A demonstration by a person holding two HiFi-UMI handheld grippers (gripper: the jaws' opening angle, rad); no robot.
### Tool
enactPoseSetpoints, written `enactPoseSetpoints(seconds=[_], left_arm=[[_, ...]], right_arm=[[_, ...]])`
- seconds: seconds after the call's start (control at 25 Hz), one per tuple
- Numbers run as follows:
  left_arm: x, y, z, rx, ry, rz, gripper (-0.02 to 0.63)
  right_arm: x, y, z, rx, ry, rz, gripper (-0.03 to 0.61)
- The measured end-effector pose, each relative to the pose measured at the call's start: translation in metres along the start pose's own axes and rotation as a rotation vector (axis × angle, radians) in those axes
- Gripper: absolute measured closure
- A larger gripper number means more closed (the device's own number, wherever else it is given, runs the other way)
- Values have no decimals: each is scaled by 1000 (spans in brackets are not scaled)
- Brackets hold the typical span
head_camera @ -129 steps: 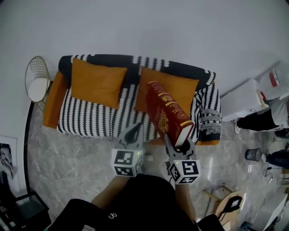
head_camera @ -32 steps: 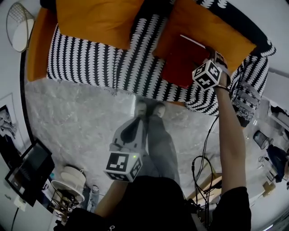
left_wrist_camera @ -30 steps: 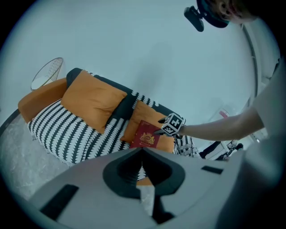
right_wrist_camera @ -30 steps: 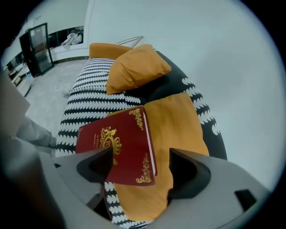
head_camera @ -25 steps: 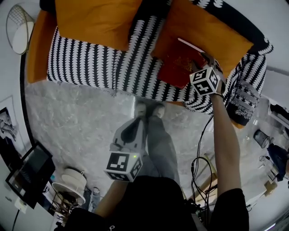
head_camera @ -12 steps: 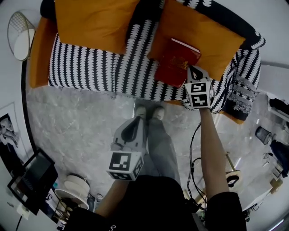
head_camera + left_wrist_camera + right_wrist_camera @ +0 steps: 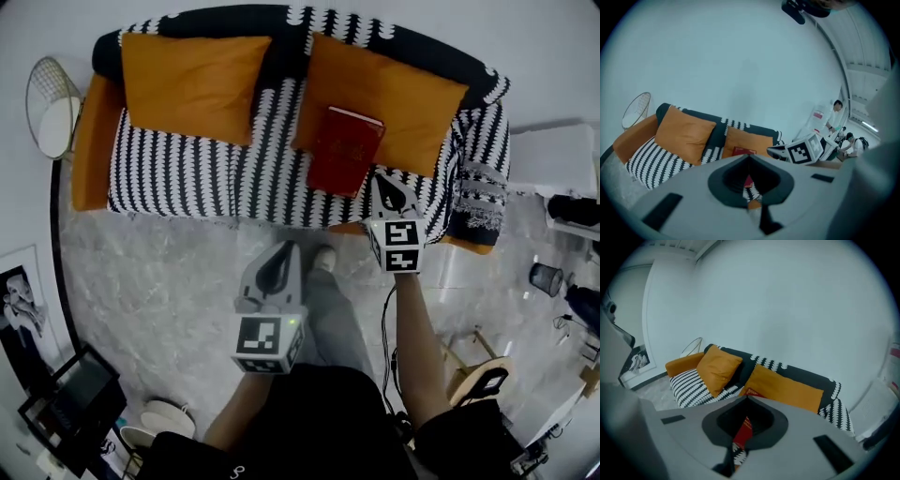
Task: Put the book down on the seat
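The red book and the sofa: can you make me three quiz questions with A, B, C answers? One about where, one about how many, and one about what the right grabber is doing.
1. Where is the red hardcover book?
A. on the floor
B. on the seat of the black-and-white striped sofa
C. on a shelf

2. How many orange square cushions lean on the sofa's back?
A. one
B. two
C. four

3. What is the right gripper doing?
A. squeezing the book
B. wide open
C. shut, holding nothing

Answers:
1 B: the head view shows the book lying flat on the seat.
2 B: one cushion sits at the left and another at the right.
3 C: its jaws meet, and the book lies apart from them.
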State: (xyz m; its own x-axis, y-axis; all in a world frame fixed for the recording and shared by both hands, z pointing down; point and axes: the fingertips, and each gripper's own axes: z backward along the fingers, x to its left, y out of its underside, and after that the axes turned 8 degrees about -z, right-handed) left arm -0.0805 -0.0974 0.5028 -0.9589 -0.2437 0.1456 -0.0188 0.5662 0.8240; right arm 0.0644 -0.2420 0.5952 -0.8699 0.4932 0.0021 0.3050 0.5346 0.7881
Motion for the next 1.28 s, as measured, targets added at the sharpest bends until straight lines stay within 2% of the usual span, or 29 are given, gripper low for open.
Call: enactPoseSetpoints(seconds=[0.2, 0.76, 0.92, 1.04, 1.16, 1.28], left_arm=[[-25, -29, 15, -60, 18, 2, 601], [-73, -88, 39, -179, 74, -96, 601], [-92, -110, 42, -233, 98, -142, 601], [-103, -124, 46, -271, 110, -168, 601], [-107, -130, 48, -295, 114, -156, 601], [-111, -126, 43, -276, 131, -106, 601]], right_arm=[[14, -19, 58, -47, -11, -22, 569], [28, -72, 191, -301, 23, -231, 568], [28, -83, 221, -375, 7, -326, 568], [24, -89, 237, -408, 1, -343, 568], [22, -94, 246, -430, -1, -331, 568], [22, -96, 251, -458, -13, -344, 569]])
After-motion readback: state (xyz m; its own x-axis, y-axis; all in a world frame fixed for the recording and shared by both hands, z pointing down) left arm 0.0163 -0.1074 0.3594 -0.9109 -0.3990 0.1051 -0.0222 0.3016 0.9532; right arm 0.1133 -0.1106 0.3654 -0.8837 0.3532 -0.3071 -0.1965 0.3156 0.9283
